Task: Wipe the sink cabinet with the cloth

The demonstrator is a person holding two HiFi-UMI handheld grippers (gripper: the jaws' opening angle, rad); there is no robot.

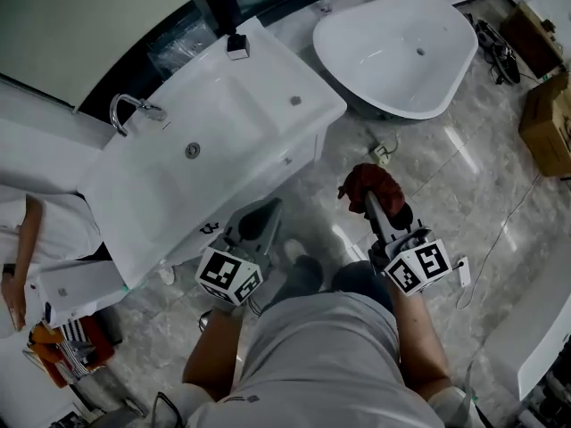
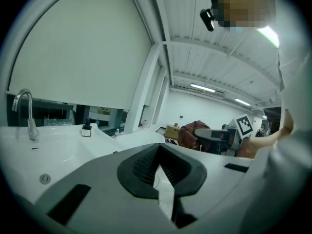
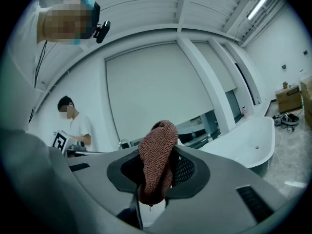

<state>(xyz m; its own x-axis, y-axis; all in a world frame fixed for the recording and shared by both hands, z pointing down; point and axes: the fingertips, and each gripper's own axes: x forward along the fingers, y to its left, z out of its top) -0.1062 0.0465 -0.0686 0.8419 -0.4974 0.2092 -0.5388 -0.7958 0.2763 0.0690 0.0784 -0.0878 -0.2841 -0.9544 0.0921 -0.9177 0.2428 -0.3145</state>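
Note:
The white sink cabinet (image 1: 268,105) stands ahead and to the left, with a chrome faucet (image 1: 132,111) at its back edge. A red-brown cloth (image 1: 368,182) is bunched in my right gripper (image 1: 373,201), whose jaws are shut on it over the floor, right of the cabinet. In the right gripper view the cloth (image 3: 158,165) stands up between the pads of the right gripper (image 3: 157,179). My left gripper (image 1: 260,214) hovers by the cabinet's front corner, shut and empty. The left gripper view shows the left gripper (image 2: 158,173) above the basin (image 2: 58,150).
A white freestanding bathtub (image 1: 401,52) sits to the right behind the cabinet. Cardboard boxes (image 1: 546,123) and cables lie at the far right. A person in white (image 1: 36,230) stands at the left. A small black dispenser (image 1: 237,46) rests on the cabinet's back corner.

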